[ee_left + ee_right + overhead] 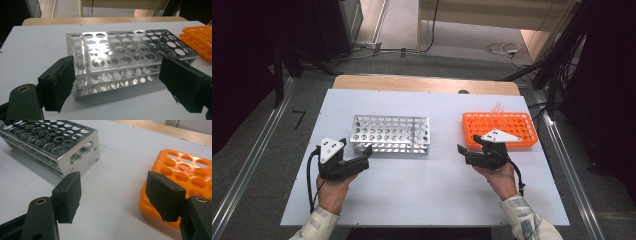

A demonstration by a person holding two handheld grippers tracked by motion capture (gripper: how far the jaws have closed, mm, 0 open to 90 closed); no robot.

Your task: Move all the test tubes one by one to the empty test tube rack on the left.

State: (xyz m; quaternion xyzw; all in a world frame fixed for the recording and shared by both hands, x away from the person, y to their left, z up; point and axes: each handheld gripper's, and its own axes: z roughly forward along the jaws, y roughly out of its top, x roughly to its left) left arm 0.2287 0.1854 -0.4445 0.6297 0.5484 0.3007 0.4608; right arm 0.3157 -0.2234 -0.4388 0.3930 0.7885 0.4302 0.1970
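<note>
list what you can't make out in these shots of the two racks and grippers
- Orange rack: in the high view the right gripper covers its near edge; the frame edge cuts it off in the left gripper view.
- Clear tubes at its far edge: too faint to count.
- Metal rack: in the right gripper view the top edge cuts it off.
- Left gripper: the hand hides its underside.

Metal rack [390, 134] stood on tabletop [427, 185], left of centre; plastic rack [499, 128] stood well apart to its right. Left gripper [362, 161] sat just before metal rack's left end. Right gripper [464, 152] sat near plastic rack's front left corner, between racks.
</note>
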